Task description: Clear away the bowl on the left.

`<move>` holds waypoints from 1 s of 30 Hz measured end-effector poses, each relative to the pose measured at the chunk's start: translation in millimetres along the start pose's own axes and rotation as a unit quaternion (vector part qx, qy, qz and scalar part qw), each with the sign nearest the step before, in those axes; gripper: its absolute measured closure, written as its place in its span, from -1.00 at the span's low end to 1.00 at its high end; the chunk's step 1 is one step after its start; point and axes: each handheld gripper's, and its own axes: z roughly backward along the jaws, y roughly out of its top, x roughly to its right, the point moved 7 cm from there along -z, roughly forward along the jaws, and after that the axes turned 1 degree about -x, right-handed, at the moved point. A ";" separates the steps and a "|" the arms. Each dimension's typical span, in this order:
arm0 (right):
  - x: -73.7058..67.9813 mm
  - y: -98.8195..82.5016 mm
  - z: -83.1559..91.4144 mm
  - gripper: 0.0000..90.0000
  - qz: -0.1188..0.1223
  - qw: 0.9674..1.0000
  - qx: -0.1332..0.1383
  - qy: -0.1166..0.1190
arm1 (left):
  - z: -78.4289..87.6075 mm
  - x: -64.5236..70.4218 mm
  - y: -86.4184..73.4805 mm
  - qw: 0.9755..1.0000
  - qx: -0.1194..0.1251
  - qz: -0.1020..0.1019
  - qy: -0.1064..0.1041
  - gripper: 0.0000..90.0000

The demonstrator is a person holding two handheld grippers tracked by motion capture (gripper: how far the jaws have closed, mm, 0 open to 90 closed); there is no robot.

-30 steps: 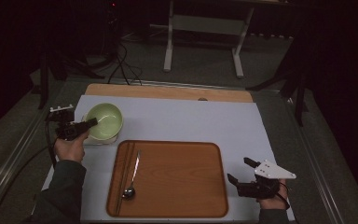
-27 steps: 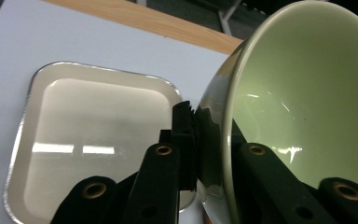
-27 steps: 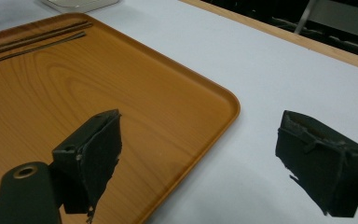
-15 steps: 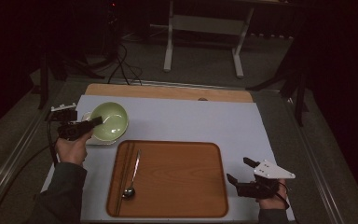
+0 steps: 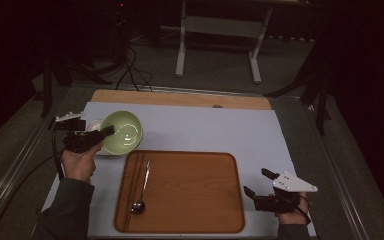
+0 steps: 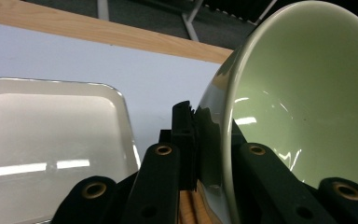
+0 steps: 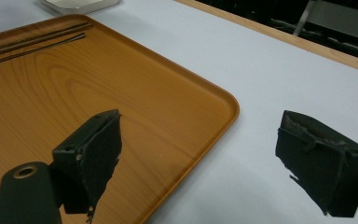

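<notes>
In the high view my left gripper is shut on the near-left rim of a pale green bowl. The bowl is tilted and held just above a white square dish. The left gripper view shows one jaw outside the bowl and one inside, with the left gripper pinching the wall. At the lower right my right gripper stands open beside the wooden tray. Nothing is between its jaws, and in the right gripper view the right gripper hovers over the tray's corner.
Chopsticks and a metal spoon lie along the tray's left side. A pale blue mat covers the table, with a wooden strip at its far edge. The white dish lies left of the bowl.
My left gripper has lifted the bowl a little and carried it rightward off the white dish, tilting it more. The right gripper has stayed where it was.
</notes>
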 end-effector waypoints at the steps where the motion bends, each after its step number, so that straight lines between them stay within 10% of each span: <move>1: 0.0 0.0 0.0 -0.69 -0.001 1.000 0.000 0.000 | 0.3 2.0 -0.3 1.000 0.000 -0.002 -0.002 0.86; 30: -0.4 -0.3 -0.6 -0.69 0.000 1.000 -0.002 0.001 | -13.4 43.5 -35.0 0.997 -0.043 -0.033 -0.049 0.86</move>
